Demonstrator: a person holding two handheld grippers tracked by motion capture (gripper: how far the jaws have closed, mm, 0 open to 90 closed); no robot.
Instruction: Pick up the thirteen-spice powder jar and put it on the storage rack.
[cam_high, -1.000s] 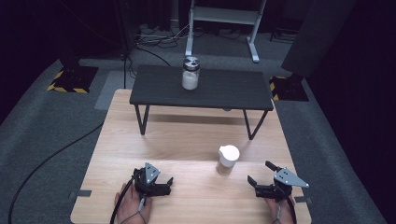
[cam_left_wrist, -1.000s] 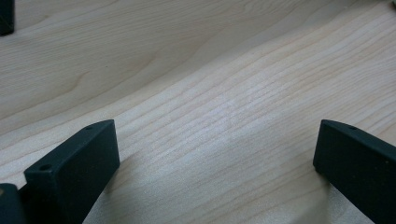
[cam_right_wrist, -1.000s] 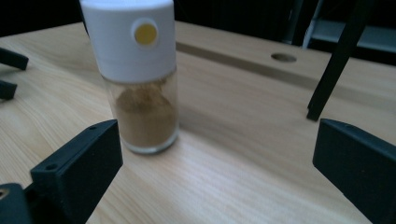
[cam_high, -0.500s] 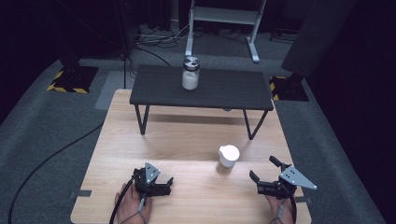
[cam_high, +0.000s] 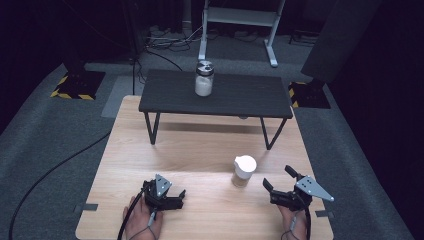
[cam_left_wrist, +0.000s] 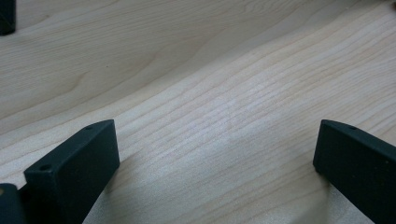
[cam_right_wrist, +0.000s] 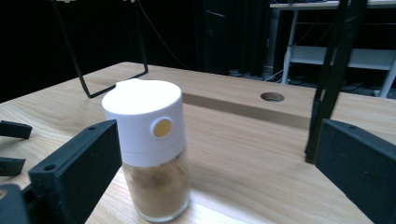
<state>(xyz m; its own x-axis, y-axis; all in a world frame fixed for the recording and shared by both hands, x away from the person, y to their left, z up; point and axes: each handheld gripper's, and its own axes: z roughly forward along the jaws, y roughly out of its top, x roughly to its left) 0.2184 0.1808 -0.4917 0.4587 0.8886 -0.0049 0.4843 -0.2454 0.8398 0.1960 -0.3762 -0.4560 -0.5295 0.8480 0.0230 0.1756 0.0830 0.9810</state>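
Two containers stood in the scene. One was a small clear glass shaker jar with a white plastic cap (cam_high: 244, 170), filled with a brownish powder; the other was a clear glass jar with a silver metal lid (cam_high: 204, 78), holding a white powder. There were also two surfaces: a pale wooden table (cam_high: 200, 150) and, standing on its far part, one low black bench with thin metal legs (cam_high: 175, 95). The silver-lidded jar stood upright on that bench.

The white-capped shaker stood upright on the wooden table, nearer the person's right side. In the right gripper view its cap (cam_right_wrist: 142, 121) showed a round yellow spot on its side and a small spout lip at the top edge.

The right gripper (cam_high: 281, 182) had its jaws spread wide and held nothing; it lay near the shaker, apart from it. The left gripper (cam_high: 181, 199) rested on the table, jaws also wide apart over bare wood, empty.
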